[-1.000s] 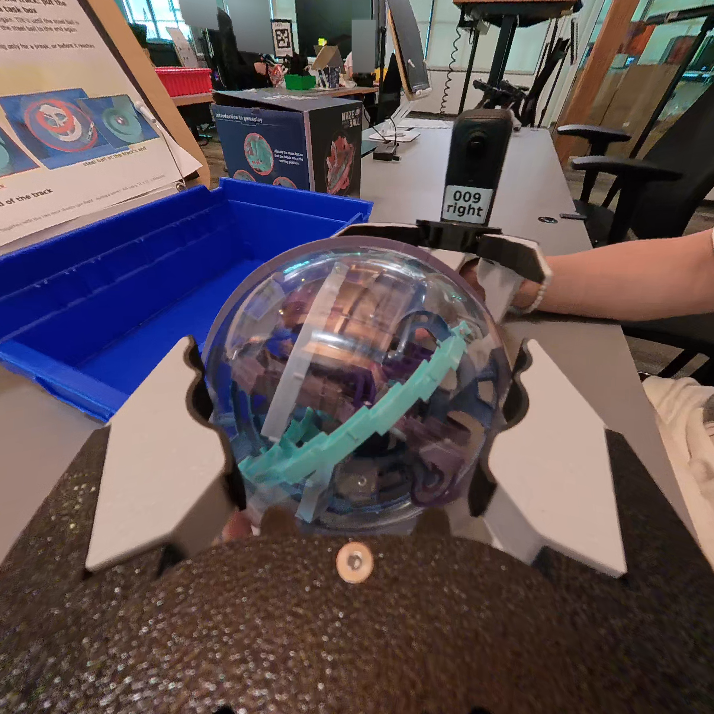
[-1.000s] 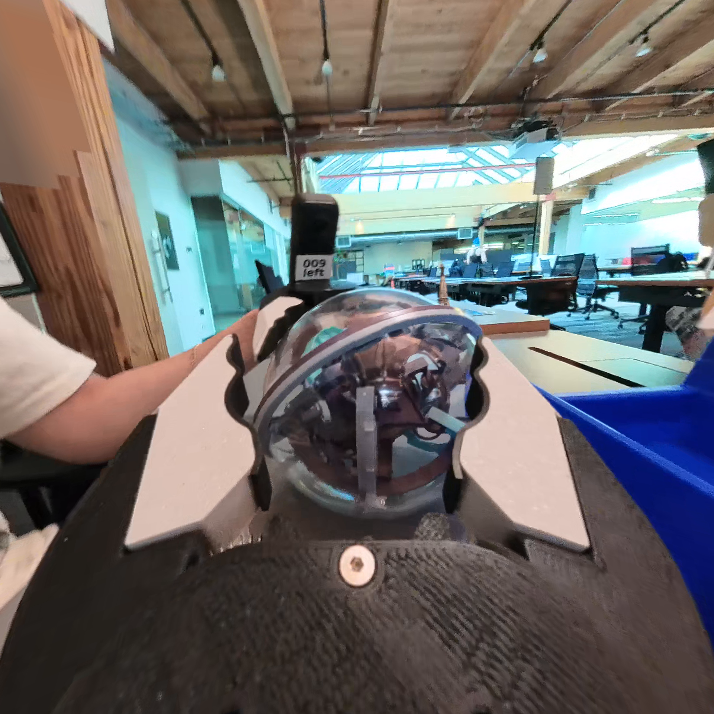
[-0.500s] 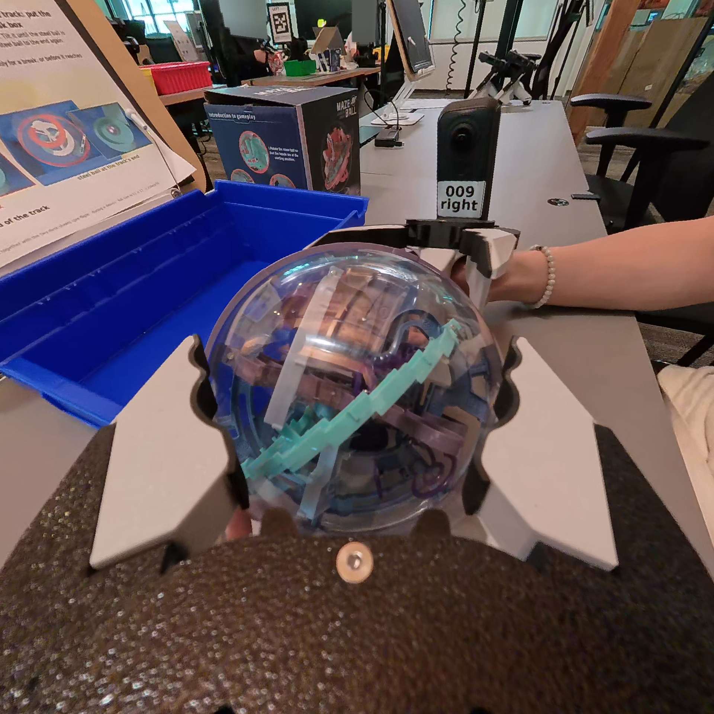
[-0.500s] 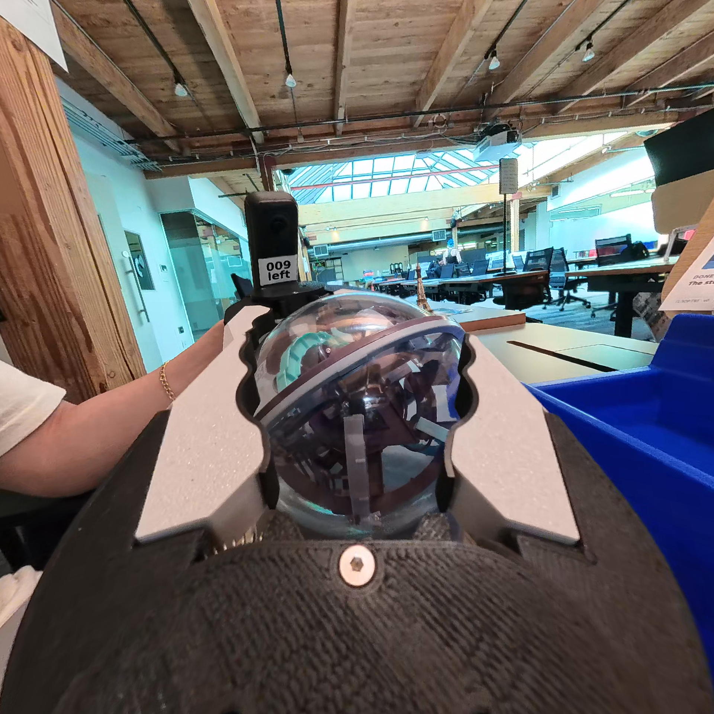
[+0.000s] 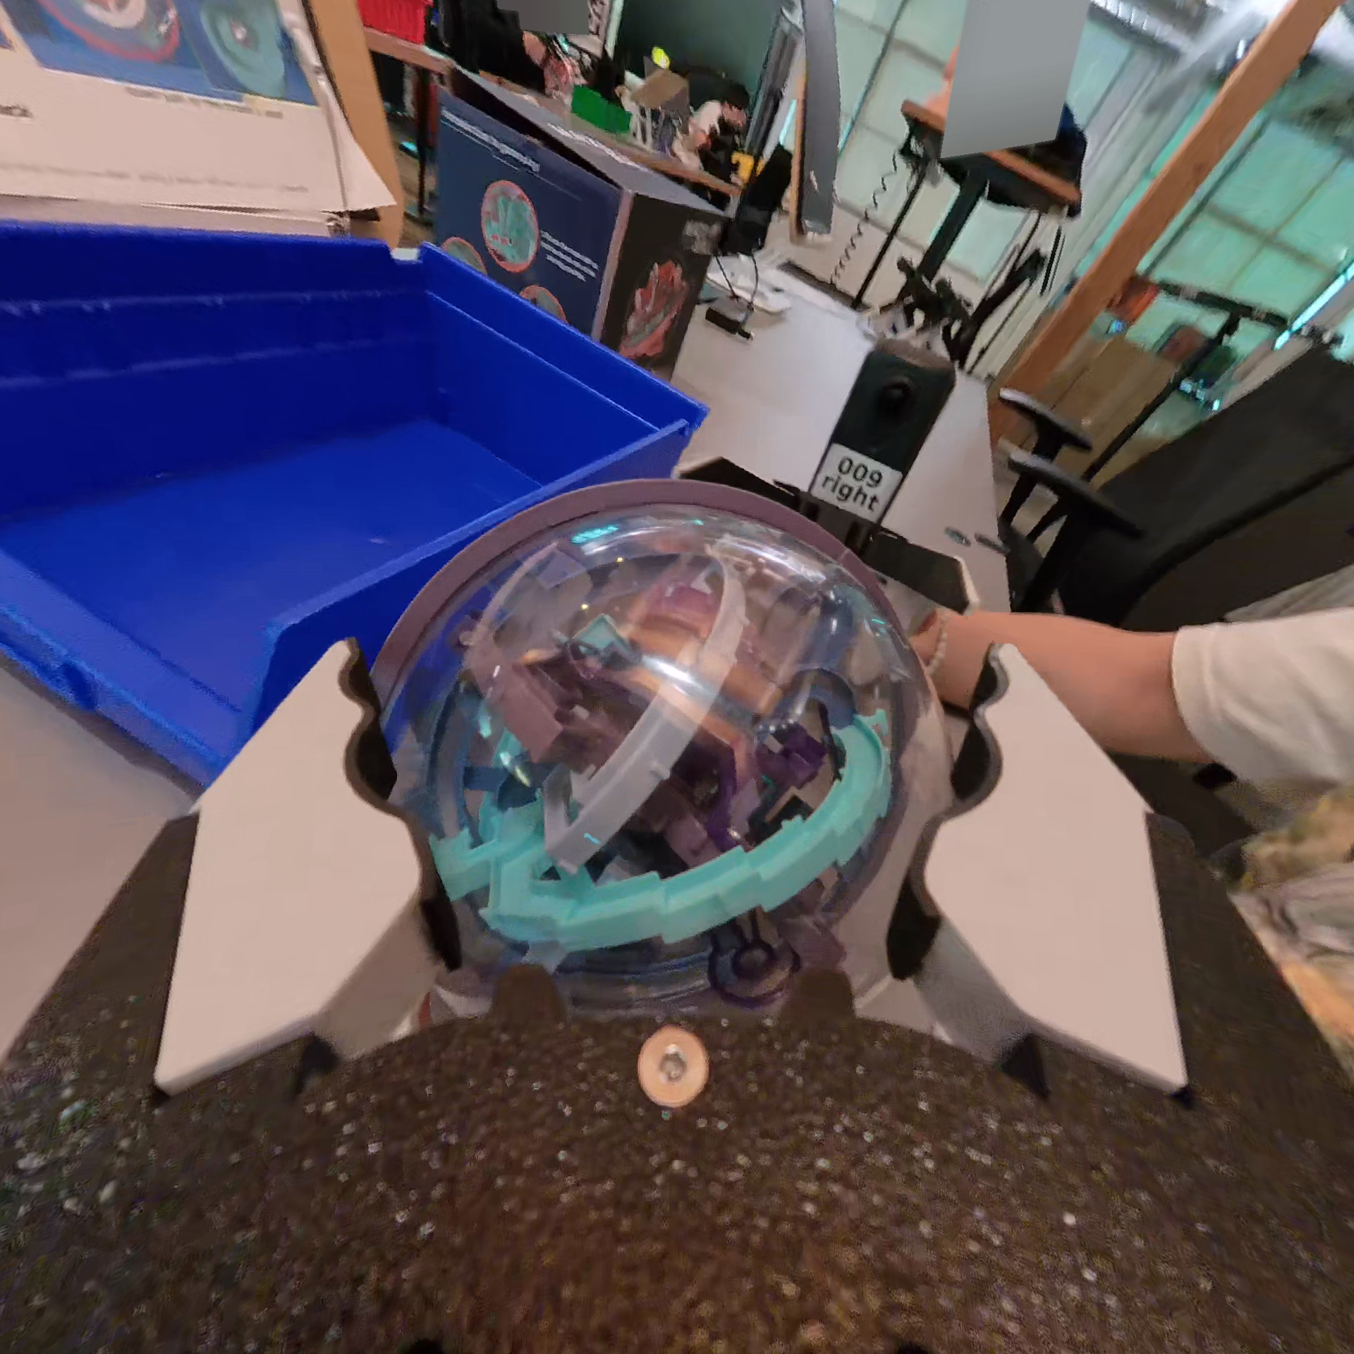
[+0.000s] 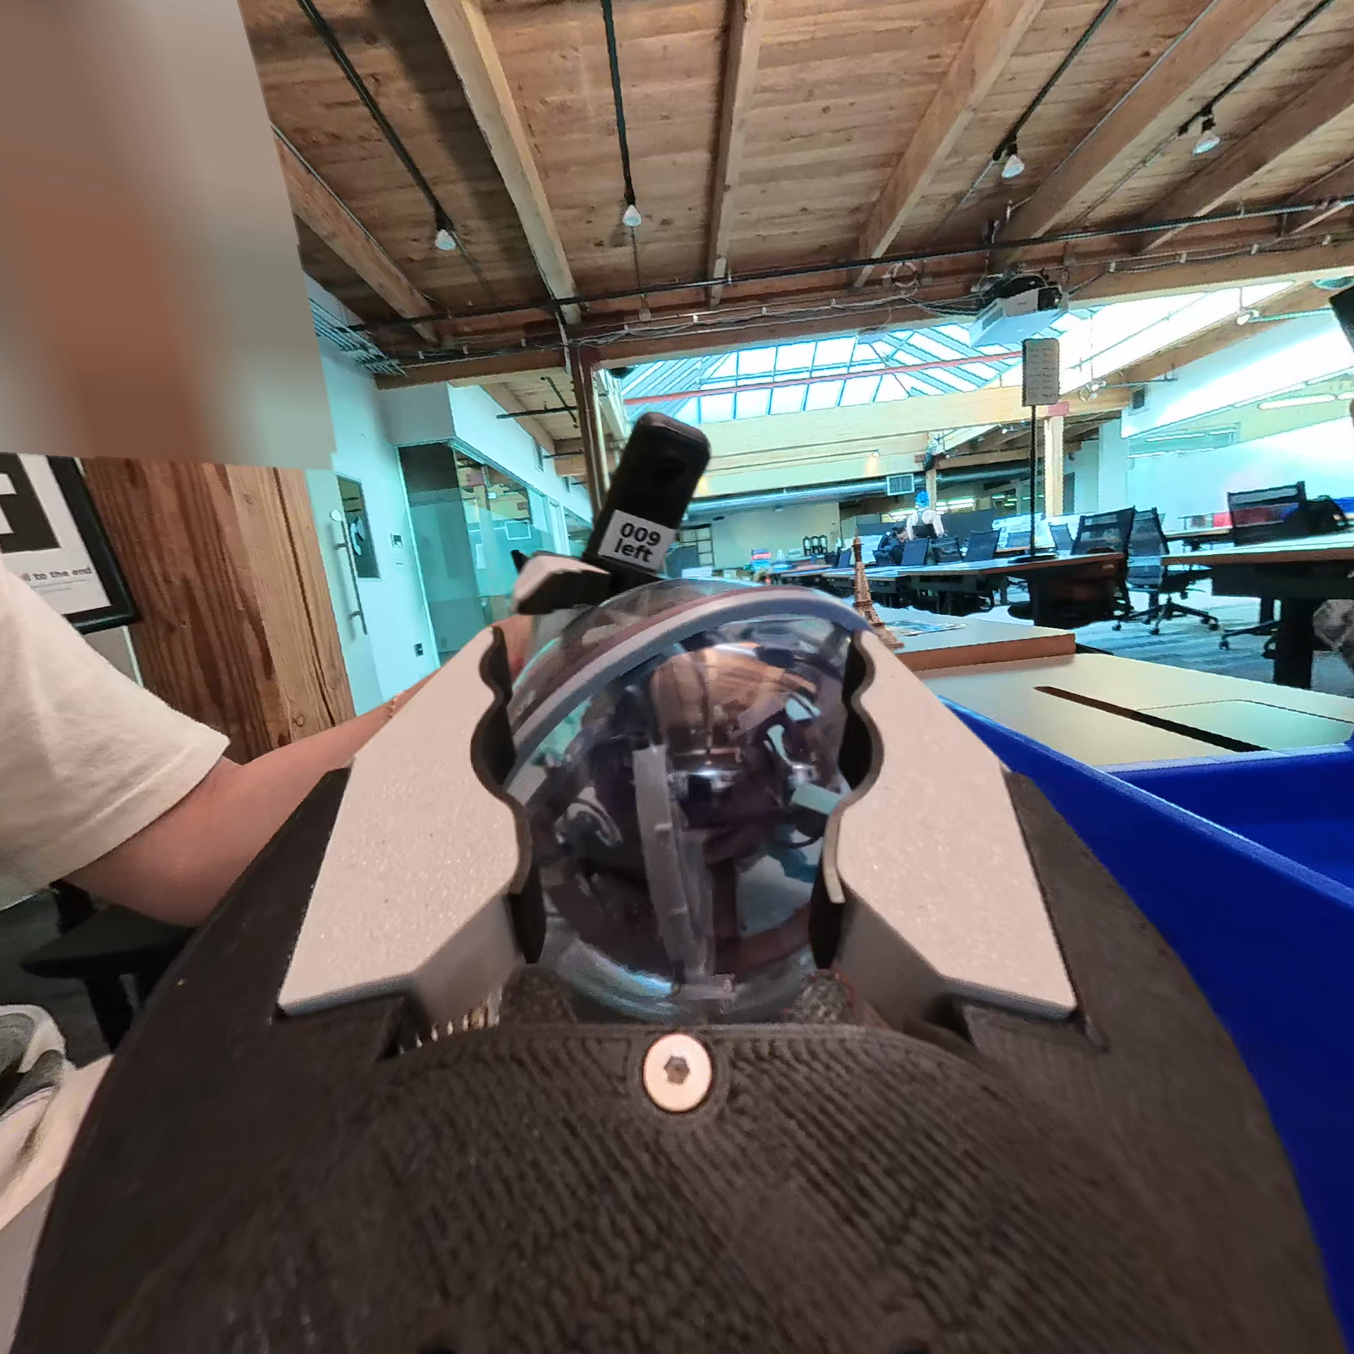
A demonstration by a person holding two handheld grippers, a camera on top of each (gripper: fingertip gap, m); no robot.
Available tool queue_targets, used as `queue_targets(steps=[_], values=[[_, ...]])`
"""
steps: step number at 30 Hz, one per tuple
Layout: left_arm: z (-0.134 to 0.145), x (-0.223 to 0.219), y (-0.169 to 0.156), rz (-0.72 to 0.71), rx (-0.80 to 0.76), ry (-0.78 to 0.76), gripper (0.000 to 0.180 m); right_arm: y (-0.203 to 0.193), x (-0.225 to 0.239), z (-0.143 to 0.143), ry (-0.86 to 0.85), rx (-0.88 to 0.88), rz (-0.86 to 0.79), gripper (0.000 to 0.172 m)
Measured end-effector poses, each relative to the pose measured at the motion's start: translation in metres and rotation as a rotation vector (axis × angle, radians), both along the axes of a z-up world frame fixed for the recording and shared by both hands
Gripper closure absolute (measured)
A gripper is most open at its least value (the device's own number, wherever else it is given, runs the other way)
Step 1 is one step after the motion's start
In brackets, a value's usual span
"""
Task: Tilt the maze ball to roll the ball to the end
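Note:
The maze ball [image 5: 659, 733] is a clear sphere with a grey equator ring and teal, purple and grey tracks inside. It is held up between both grippers, above the table beside the blue bin. My left gripper [image 5: 670, 648] is shut on it, one pad on each side. My right gripper [image 6: 678, 634] is shut on the maze ball [image 6: 681, 791] from the opposite side. The right gripper shows behind the sphere in the left wrist view [image 5: 864, 513], and the left gripper shows behind it in the right wrist view [image 6: 586, 579]. I cannot make out the small steel ball inside.
An open blue bin [image 5: 308, 410] stands left of the sphere and shows at the right in the right wrist view [image 6: 1209, 842]. A dark product box [image 5: 571, 242] and an instruction sheet [image 5: 161, 110] stand behind it. A person's arms [image 5: 1099, 696] reach in; office chairs stand at the right.
Both grippers have tilted and rolled with the sphere, so the teal track has swung lower and the equator ring has turned. The right gripper's fingers have drawn closer together on the sphere.

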State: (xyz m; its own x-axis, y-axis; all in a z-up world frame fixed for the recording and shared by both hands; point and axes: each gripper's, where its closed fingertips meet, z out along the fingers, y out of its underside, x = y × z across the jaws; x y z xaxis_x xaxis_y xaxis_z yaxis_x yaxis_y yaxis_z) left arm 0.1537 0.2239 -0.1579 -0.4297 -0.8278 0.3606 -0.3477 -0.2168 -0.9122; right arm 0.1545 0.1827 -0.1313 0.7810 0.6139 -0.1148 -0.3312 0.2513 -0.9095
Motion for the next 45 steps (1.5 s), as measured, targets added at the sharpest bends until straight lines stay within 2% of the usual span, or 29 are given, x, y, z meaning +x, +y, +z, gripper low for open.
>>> queue_targets(steps=[5,8,10,17,20,23,26,28,30,33,37,45], values=[[0.012,-0.002,0.017,0.036,-0.099,-0.095,0.025,-0.009,-0.010,0.006,0.037,0.049,0.075,0.102],[0.032,-0.012,0.024,0.006,-0.146,-0.229,0.025,-0.012,-0.019,0.006,0.022,0.059,0.118,0.105],[0.045,-0.017,0.032,0.009,-0.220,-0.293,0.025,-0.018,-0.024,0.016,0.070,0.103,0.156,0.108],[0.061,-0.020,0.037,0.011,-0.280,-0.425,0.024,-0.035,-0.031,0.044,0.101,0.221,0.163,0.112],[0.067,-0.022,0.033,0.009,-0.249,-0.488,0.024,-0.039,-0.027,0.051,0.117,0.243,0.154,0.111],[0.062,-0.012,0.032,0.066,-0.189,-0.410,0.024,-0.032,-0.022,0.045,0.121,0.207,0.125,0.107],[0.057,-0.004,0.022,0.123,0.026,-0.342,0.023,-0.023,-0.014,0.035,0.160,0.165,0.097,0.105],[0.064,-0.002,0.023,0.201,0.204,-0.359,0.023,-0.018,-0.010,0.030,0.200,0.133,0.103,0.105],[0.081,-0.006,0.029,0.300,0.316,-0.410,0.023,-0.013,-0.005,0.025,0.244,0.107,0.085,0.099],[0.098,-0.017,0.018,0.285,0.387,-0.518,0.025,-0.010,-0.002,0.024,0.365,0.084,0.145,0.100],[0.085,-0.013,0.018,0.265,0.412,-0.452,0.026,-0.005,-0.003,0.018,0.354,0.072,0.116,0.099],[0.086,-0.009,0.013,0.266,0.433,-0.480,0.029,-0.003,0.006,0.015,0.398,0.056,0.107,0.102]])
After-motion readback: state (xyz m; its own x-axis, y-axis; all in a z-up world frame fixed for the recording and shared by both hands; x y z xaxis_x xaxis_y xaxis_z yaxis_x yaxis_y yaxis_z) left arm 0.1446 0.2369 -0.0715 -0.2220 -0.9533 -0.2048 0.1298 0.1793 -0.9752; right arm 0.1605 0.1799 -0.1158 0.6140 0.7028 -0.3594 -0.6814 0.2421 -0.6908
